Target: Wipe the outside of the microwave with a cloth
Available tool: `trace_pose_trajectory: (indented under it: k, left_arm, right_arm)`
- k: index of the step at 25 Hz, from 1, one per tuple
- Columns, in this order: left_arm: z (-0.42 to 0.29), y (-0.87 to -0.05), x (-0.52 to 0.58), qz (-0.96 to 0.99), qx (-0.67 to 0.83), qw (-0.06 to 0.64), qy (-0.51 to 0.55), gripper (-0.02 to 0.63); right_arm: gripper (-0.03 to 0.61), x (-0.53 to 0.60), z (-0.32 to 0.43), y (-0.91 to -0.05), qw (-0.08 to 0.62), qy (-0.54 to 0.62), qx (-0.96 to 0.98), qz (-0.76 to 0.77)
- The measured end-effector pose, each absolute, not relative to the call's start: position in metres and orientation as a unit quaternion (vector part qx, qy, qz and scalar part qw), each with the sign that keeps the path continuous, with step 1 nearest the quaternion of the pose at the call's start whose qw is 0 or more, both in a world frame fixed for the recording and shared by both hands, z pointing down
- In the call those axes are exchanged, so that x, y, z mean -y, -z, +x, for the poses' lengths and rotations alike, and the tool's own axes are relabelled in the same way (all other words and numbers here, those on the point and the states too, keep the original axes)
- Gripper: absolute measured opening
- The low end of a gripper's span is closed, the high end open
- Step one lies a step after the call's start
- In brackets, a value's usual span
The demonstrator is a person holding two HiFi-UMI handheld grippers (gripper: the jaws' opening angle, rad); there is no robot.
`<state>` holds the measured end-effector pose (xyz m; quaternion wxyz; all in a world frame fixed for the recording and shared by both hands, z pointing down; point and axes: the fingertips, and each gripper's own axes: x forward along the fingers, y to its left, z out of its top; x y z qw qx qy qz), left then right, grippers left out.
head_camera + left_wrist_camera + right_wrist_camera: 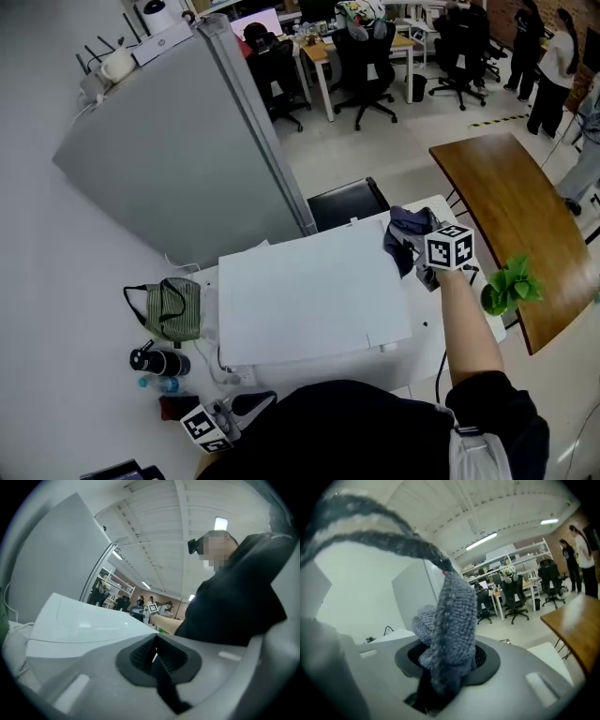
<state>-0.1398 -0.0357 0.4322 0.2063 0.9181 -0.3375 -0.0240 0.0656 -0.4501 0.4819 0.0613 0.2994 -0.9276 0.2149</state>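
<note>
Cloth held at microwave's right rear corner

Right gripper (427,267) was clamped on the cloth (408,234), a dark blue-grey knitted rag. In the right gripper view the fabric filled the gap between the jaws and trailed up across the lens. From the head view the cloth sat at the right rear corner of the microwave (309,291), draped at the edge of its white top. Whether it was pressed onto the surface or only held just above could not be told.

The microwave stood on a white table (441,347), close beside a grey fridge (178,150), its broad top facing the camera. The left gripper (258,403) hung low at the near left, apart from the microwave. Its jaws were together with nothing between them, and its view looked across the microwave's top toward the other gripper's marker cube.

The step in hand looked like the wipe itself, worked at the top's far corner or about to turn down the right side. How much of the shell was already done could not be judged; no streaks or dirt showed.

The next move would call for a firm clamp, so the loose cloth does not slip out. The cloth would need to be laid flat against the panel and drawn along it in a steady stroke. The plant (511,286) stood near the right forearm and could be brushed on a sweep down that side. The idle left gripper could steady the microwave if it slid.
</note>
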Motion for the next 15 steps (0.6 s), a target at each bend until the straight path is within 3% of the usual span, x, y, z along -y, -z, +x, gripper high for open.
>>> trace_pose_trajectory:
  k: [11,15]
  left_arm:
    - [-0.117,-0.434,0.050,0.898,0.371,0.232,-0.048,0.003]
    - [-0.115,-0.435,0.053,0.894,0.376,0.235,-0.064,0.003]
  right_arm:
    - [0.144,0.465,0.044,-0.519,-0.179,-0.380,0.893,0.163]
    - [0.144,0.463,0.046,-0.540,-0.209,-0.403,0.880,0.141]
